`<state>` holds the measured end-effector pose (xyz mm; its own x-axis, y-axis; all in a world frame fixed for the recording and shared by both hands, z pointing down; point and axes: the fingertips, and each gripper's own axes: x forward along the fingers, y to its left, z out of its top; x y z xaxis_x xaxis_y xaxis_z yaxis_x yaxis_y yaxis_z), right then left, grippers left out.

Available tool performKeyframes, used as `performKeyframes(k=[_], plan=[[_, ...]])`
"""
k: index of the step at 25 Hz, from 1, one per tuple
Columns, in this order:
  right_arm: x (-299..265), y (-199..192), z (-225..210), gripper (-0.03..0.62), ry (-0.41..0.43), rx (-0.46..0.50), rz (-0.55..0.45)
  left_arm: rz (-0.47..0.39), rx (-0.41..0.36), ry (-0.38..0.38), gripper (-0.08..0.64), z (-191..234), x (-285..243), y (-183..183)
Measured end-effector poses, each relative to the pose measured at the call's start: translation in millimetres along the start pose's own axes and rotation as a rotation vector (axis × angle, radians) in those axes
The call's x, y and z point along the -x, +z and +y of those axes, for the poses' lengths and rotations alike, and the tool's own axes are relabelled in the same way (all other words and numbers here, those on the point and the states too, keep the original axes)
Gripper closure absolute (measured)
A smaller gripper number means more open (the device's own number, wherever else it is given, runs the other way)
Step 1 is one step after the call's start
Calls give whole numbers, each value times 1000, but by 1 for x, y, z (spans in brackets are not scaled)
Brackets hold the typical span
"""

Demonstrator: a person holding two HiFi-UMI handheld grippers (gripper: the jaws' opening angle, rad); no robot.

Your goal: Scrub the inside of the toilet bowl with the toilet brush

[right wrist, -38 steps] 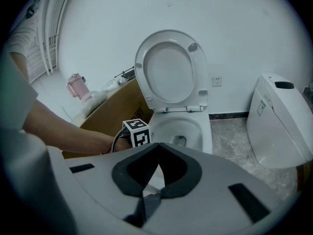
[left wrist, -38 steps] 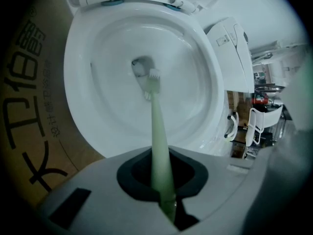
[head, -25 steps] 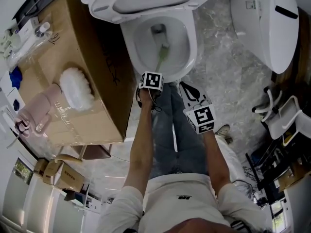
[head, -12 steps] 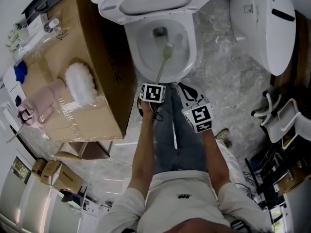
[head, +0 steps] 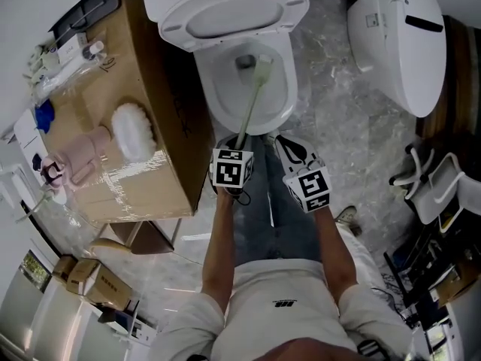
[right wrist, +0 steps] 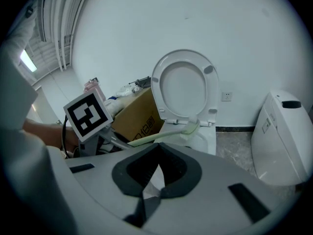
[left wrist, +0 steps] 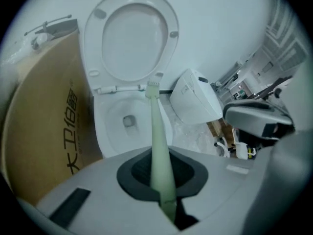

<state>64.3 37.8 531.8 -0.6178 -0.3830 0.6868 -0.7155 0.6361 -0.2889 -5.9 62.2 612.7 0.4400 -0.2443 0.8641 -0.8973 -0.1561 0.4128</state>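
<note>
Toilet brush (head: pixel 252 104): pale green. Its long axis runs from the left gripper away from the person and slightly to their right, with the bristle head (head: pixel 263 68) at the far end.
Brush head position: over the far half of the toilet bowl (head: pixel 218 89), just to the right of the dark drain opening (head: pixel 244 61). In the right gripper view the head (right wrist: pixel 194 127) sits about level with the rim, near the seat hinge. Whether it touches the porcelain cannot be told.
Left gripper (left wrist: pixel 164 180): its fingers (left wrist: pixel 112 195) are closed tight on the brush handle (left wrist: pixel 159 146), which rises straight out from between them toward the bowl.
Right gripper (right wrist: pixel 155 180): its fingers (right wrist: pixel 205 190) are pressed together with nothing between them. In the head view it is beside the left gripper, over the person's legs and nearer the body (head: pixel 308 189).
Toilet bowl contents: only the brush head and the drain opening show inside.
Seat (head: pixel 225 10): raised, standing up behind the bowl.
Cardboard box (head: pixel 161 164): closed, standing just left of the toilet. Its top carries a white fluffy brush (head: pixel 134 131) with a pink object (head: pixel 84 154) beside it.
Second toilet (head: pixel 402 40): white, lid down, standing to the right on the grey marbled floor (head: pixel 338 119).
</note>
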Motion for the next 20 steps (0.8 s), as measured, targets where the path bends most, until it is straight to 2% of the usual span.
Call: performKeyframes(k=[5,12,20], plan=[[15,16,2,600,-5,11,-25,-119,-81,-15,538,-19,36,25],[47,44,8,600,-18,37,-48,-267,-138,-38,538,-44,90,52],[105,108,23,600,-17,75,-155,-412,-229,-59,538,-90,172,93]])
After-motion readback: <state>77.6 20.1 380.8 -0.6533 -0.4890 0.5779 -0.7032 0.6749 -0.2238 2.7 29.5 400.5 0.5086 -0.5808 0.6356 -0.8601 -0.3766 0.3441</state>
